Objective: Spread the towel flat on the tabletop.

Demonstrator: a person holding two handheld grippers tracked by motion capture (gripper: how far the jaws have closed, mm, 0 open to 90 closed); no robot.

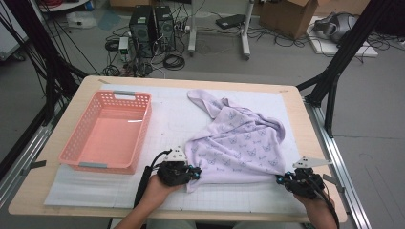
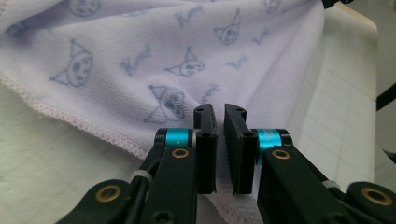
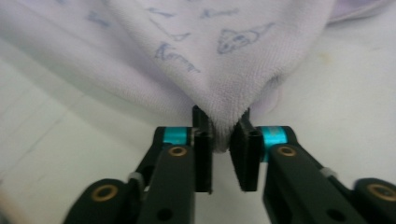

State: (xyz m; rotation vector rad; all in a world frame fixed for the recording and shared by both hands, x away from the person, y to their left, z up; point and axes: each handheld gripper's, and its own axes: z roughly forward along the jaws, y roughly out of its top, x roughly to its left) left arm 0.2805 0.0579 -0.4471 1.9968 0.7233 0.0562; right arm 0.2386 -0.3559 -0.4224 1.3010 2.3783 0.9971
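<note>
A lilac towel [image 1: 239, 140] printed with small cat faces lies rumpled on the white gridded mat [image 1: 167, 119]; its near edge runs straight between my two grippers. My left gripper [image 1: 195, 172] sits at the towel's near left corner. In the left gripper view its jaws [image 2: 219, 112] stand a narrow slit apart over the towel [image 2: 187, 46], whose hem passes beneath them; nothing shows in the slit. My right gripper [image 1: 281, 180] is at the near right corner. In the right gripper view a bunched fold of the towel [image 3: 210, 56] is pinched between the jaws of the gripper [image 3: 223, 119].
An empty pink plastic basket [image 1: 143, 125] stands on the left part of the mat. The wooden table edge [image 1: 315, 143] runs close beside my right hand. Black frame posts, computers, cables and boxes stand on the floor beyond the table.
</note>
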